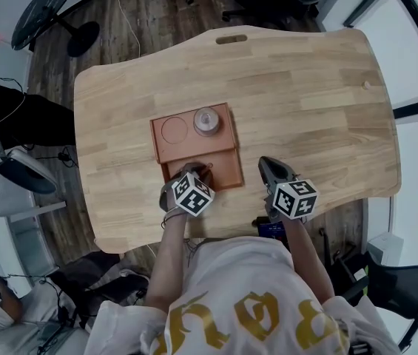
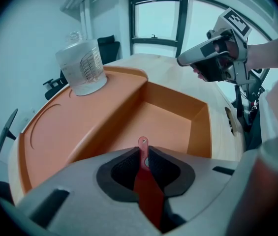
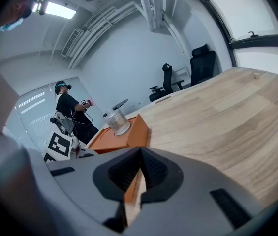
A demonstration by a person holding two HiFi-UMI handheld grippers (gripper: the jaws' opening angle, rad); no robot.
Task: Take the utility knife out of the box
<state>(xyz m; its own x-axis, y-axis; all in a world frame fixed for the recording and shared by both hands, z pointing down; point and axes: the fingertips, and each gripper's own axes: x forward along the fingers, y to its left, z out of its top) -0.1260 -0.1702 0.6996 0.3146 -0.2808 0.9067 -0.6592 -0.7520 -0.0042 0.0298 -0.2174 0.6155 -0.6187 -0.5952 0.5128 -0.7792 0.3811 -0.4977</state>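
An orange box (image 1: 227, 172) lies on the wooden table (image 1: 305, 87); it has a raised shelf and a deep compartment (image 2: 168, 122). My left gripper (image 2: 143, 154) points steeply down over that compartment, jaws closed on a thin red utility knife (image 2: 147, 186) whose rounded end sticks out past the tips. In the head view the left gripper (image 1: 197, 172) sits at the box's near part, hiding the knife. My right gripper (image 1: 264, 163) hovers just right of the box, jaws together with nothing in them; its tips (image 3: 139, 151) meet in its own view.
A clear lidded jar (image 1: 206, 121) stands on the box's shelf beside a round recess (image 1: 174, 129). A person (image 3: 70, 109) stands far off past the table's left side. Office chairs and a floor fan (image 1: 46, 9) ring the table.
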